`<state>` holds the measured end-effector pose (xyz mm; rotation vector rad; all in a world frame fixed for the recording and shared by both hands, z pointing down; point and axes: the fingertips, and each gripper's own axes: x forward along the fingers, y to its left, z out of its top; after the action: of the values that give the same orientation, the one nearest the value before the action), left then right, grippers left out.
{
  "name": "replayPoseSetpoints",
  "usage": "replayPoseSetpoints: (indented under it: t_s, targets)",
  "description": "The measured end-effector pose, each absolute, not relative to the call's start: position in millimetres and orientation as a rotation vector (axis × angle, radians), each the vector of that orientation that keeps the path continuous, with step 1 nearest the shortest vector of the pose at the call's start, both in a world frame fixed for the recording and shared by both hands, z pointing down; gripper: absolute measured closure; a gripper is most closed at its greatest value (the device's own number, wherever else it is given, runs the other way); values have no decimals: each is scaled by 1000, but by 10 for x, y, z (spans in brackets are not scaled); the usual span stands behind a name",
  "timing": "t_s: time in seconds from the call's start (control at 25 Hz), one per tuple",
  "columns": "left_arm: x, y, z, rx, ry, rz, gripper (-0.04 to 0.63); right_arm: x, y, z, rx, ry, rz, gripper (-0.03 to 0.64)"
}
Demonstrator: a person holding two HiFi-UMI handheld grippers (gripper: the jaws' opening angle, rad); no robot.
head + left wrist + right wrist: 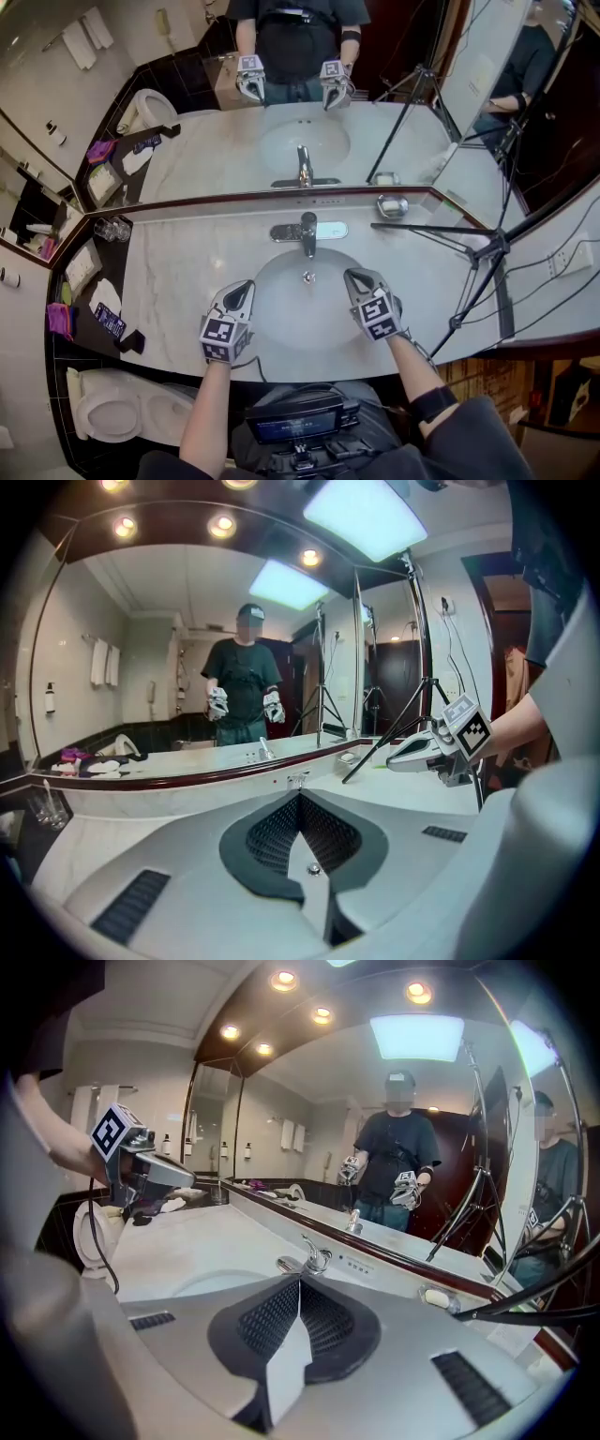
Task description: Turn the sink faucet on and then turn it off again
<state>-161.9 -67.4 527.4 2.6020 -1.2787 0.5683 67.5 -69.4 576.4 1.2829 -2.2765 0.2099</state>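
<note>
Left hand-held gripper and right hand-held gripper both closed, empty — hovering either side of sink, clear of faucet.

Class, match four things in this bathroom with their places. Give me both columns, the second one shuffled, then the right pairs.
Things
1. faucet
2. soap dish
3. toilet
4. left gripper

Places
A. at the left rim of the basin
B. on the floor, left of the counter
C. behind the basin, at its middle
D. on the counter, right of the faucet

Pairs: 1-C, 2-D, 3-B, 4-A
</note>
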Motion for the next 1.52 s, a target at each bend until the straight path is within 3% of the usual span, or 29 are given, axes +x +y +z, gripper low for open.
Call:
replayPoseSetpoints:
  t_s: [0.36,0.8,1.2,1.52]
  targets:
    - [-1655,-815,5292,2586,-1296,576,593,464,-1186,5917,1094,-2245,-88,451]
    - [-1698,-1019,5421,2568,-1304,626,593,105,-1923,6267,851,-2121,-483,376]
    - [-1903,-1126,5535,2512,-1362,647,592,-221,-2307,6578,693,-2059,-599,380]
    - [-2032,-1160,5597,2481,-1396,651,593,-326,-2387,6744,646,-2043,-641,476]
